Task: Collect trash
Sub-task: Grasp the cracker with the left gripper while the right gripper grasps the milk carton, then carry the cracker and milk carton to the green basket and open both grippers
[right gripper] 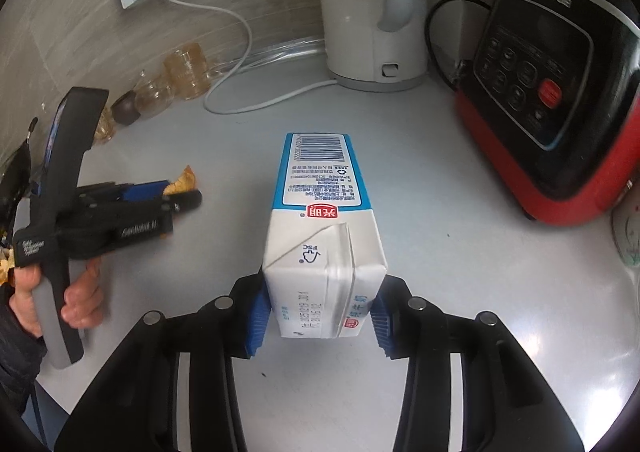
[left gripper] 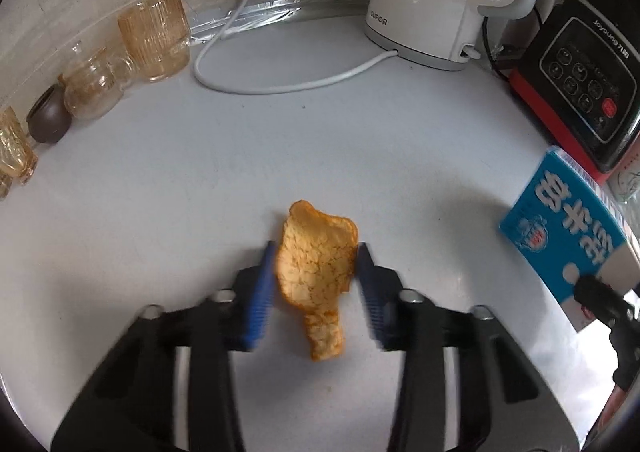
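An orange peel sits between the blue pads of my left gripper, which touch it on both sides just over the white counter. The right wrist view shows that gripper at the left, with the peel poking out of its tip. My right gripper is shut on the near end of a blue and white milk carton that points away from the camera. The same carton appears tilted at the right edge of the left wrist view.
A white kettle with a looping cable stands at the back. A red and black appliance fills the right side. Amber glasses and a small brown pot line the left wall. A person's hand grips the left tool.
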The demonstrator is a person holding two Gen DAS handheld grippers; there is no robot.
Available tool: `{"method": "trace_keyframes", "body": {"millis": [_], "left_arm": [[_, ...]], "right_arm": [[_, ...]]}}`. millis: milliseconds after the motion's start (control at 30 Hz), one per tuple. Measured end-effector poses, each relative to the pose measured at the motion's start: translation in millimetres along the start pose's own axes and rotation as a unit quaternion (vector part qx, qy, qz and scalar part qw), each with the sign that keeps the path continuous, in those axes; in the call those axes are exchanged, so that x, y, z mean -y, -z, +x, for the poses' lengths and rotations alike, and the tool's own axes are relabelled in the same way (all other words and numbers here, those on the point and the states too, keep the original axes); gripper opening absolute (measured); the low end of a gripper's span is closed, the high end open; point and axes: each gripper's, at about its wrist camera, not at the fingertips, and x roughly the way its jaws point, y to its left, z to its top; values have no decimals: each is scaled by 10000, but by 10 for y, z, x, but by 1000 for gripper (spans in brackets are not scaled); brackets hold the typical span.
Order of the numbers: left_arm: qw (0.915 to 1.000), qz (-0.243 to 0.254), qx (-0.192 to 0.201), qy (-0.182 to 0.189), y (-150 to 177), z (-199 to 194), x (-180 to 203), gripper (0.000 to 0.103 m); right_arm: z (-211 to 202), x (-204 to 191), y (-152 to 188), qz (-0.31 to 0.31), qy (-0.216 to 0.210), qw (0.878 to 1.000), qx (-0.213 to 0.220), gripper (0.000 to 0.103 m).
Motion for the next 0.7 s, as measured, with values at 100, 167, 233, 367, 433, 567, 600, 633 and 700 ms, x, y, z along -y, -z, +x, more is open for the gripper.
{"method": "trace_keyframes", "body": {"millis": [100, 167, 233, 367, 433, 567, 600, 633, 700], "left_arm": [[9999, -117, 101, 67, -2, -47, -26, 21], [9999, -64, 133, 39, 17, -70, -14, 17], [9999, -12, 133, 26, 37, -86, -1, 14], [9998, -25, 151, 101, 88, -173, -5, 13], [9997, -5, 188, 143, 130, -268, -7, 13], [9992, 7, 261, 301, 283, -569, 0, 13], [9990, 12, 274, 342, 324, -631, 1, 13], [9988, 29, 288, 392, 393, -726, 3, 13], [9985, 79, 297, 462, 518, -881, 14, 13]], "right_arm": [[-33, -6, 39, 42, -40, 10000, 12, 43], [-41, -33, 48, 49, -61, 10000, 22, 43], [-62, -75, 58, 44, -82, 9999, 37, 43], [-151, -170, 81, 28, -79, 9999, 79, 42], [-208, -227, 90, 25, -67, 9999, 105, 42], [-418, -405, 171, 38, -29, 9998, 201, 42], [-461, -446, 198, 28, -19, 9998, 216, 42], [-516, -501, 231, 9, -9, 9997, 237, 42], [-643, -630, 314, -23, 32, 9996, 288, 42]]}}
